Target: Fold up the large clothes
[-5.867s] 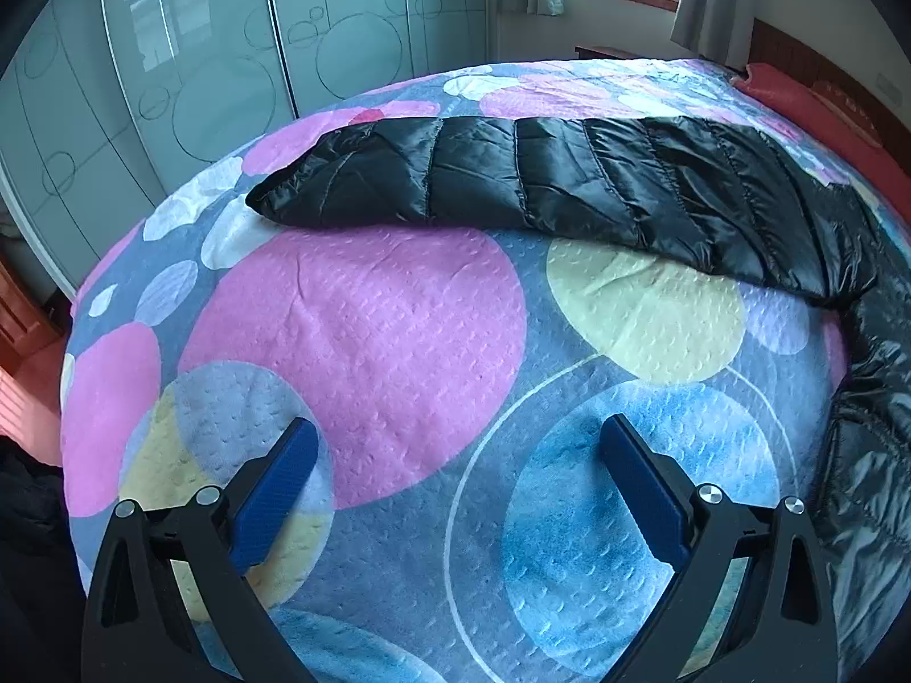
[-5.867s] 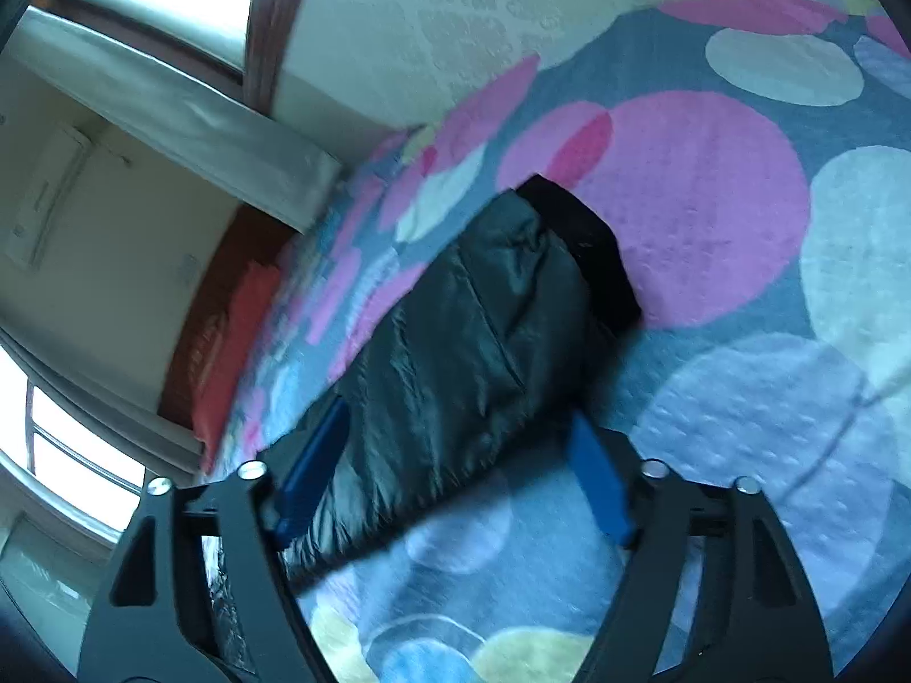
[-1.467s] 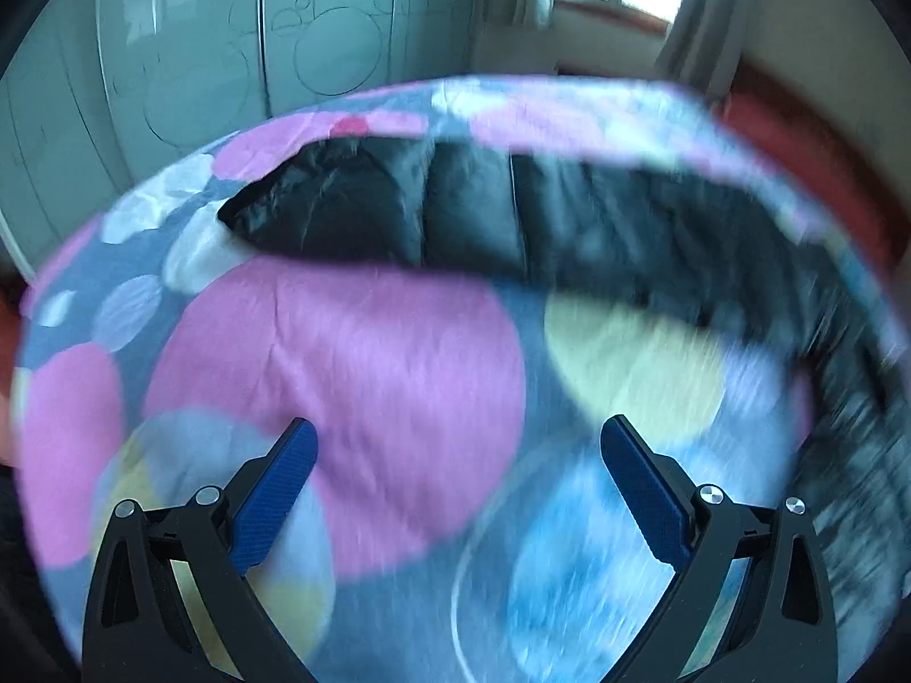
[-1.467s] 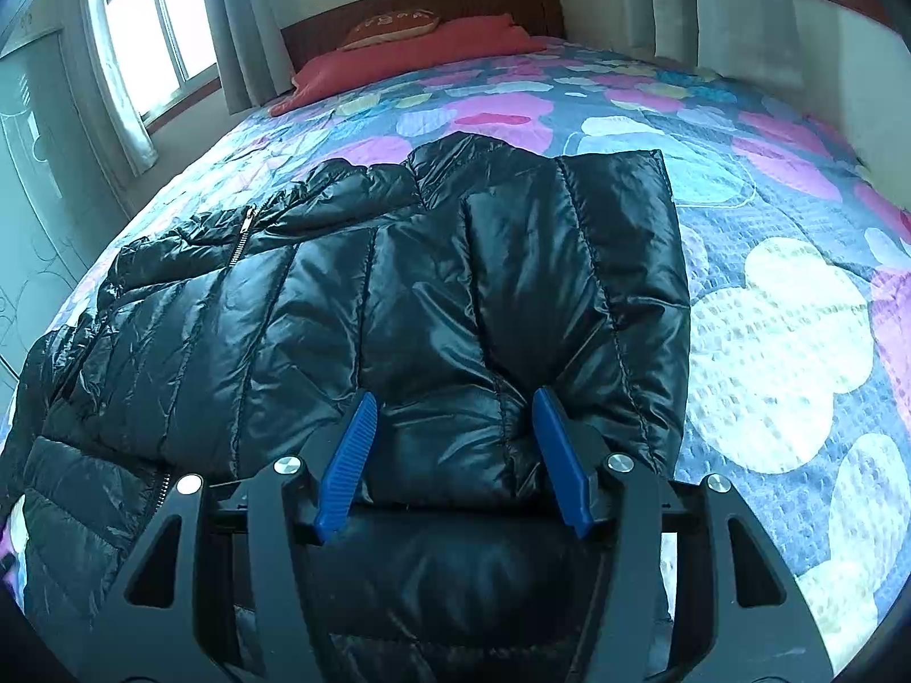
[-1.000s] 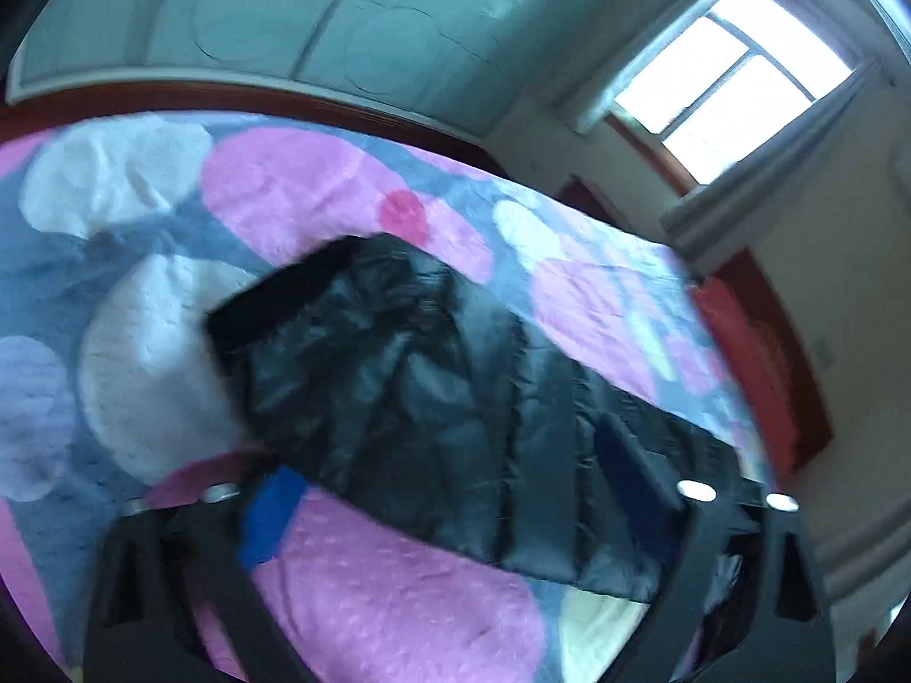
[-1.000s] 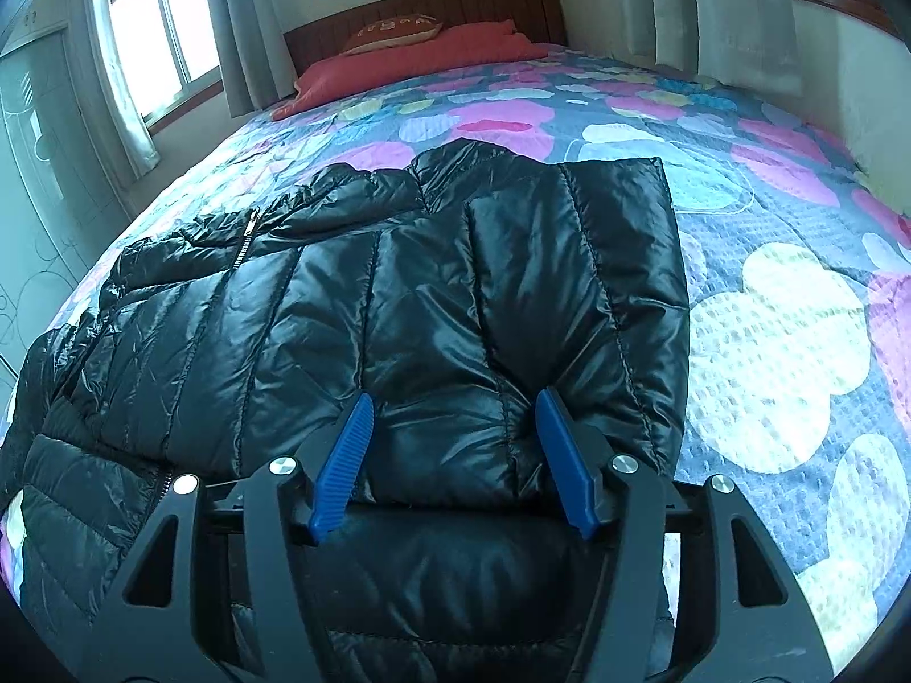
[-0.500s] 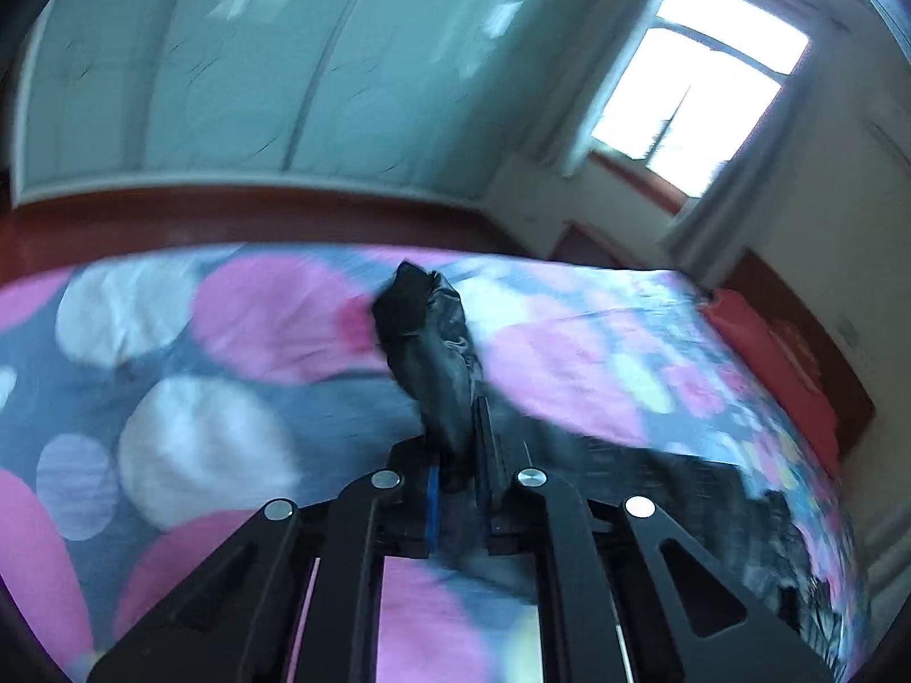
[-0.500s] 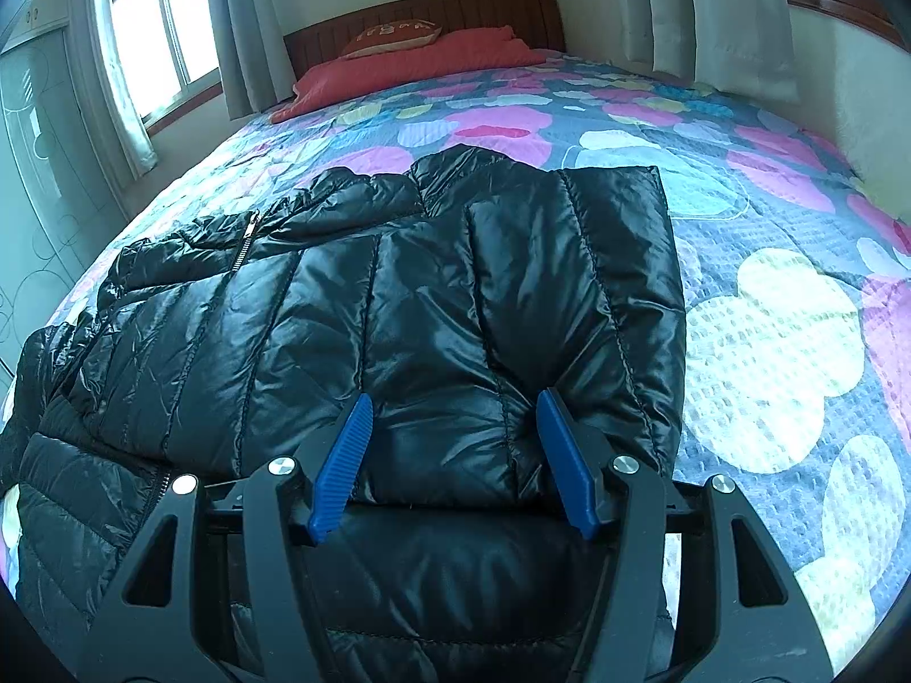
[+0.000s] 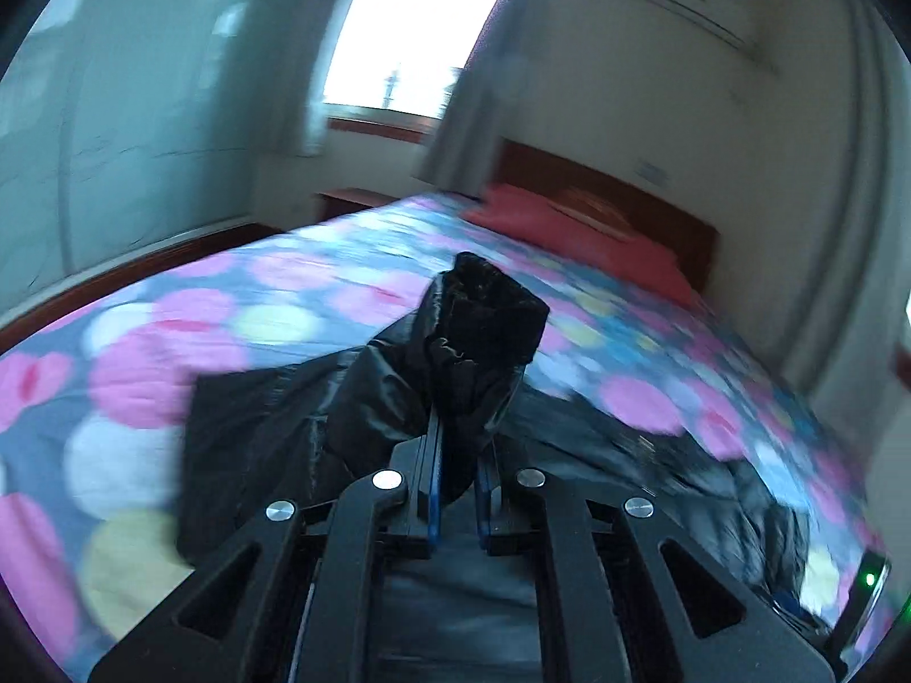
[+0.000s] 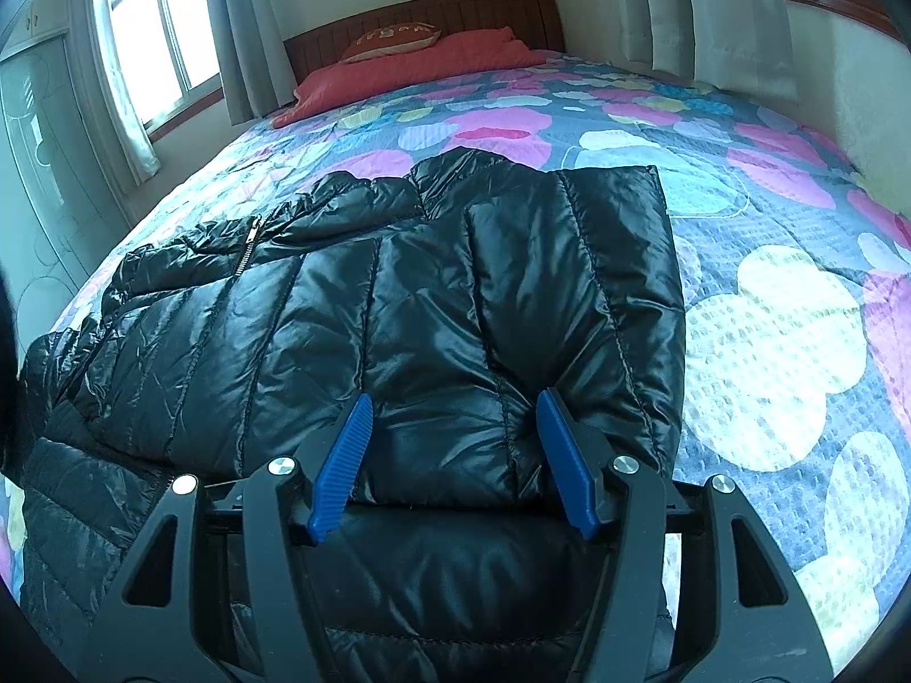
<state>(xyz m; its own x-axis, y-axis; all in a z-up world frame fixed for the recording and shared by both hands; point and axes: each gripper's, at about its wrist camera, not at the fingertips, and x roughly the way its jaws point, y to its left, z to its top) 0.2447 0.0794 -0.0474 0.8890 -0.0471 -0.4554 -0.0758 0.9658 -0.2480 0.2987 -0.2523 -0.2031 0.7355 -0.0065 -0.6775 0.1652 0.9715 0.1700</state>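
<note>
A shiny black puffer jacket [image 10: 398, 307] lies spread on the bed, zipper to the left, with one sleeve folded over its right side. My right gripper [image 10: 452, 415] is open and rests on the jacket's lower right part, blue pads either side of a quilted panel. In the left wrist view my left gripper [image 9: 455, 444] is shut on the jacket's other sleeve [image 9: 478, 330], near its black cuff, and holds it lifted above the bed. The rest of the jacket [image 9: 273, 432] trails below it, blurred.
The bed has a spread [image 10: 768, 307] with pink, white and blue circles. A red pillow [image 10: 410, 68] and wooden headboard [image 10: 455, 17] are at the far end. Curtained windows [image 10: 154, 28] and glass wardrobe doors [image 9: 114, 142] line the walls.
My left gripper closed on the sleeve cuff, lifted it and has swung it round toward the headboard side. My right gripper has stayed open on the jacket, nearly still.
</note>
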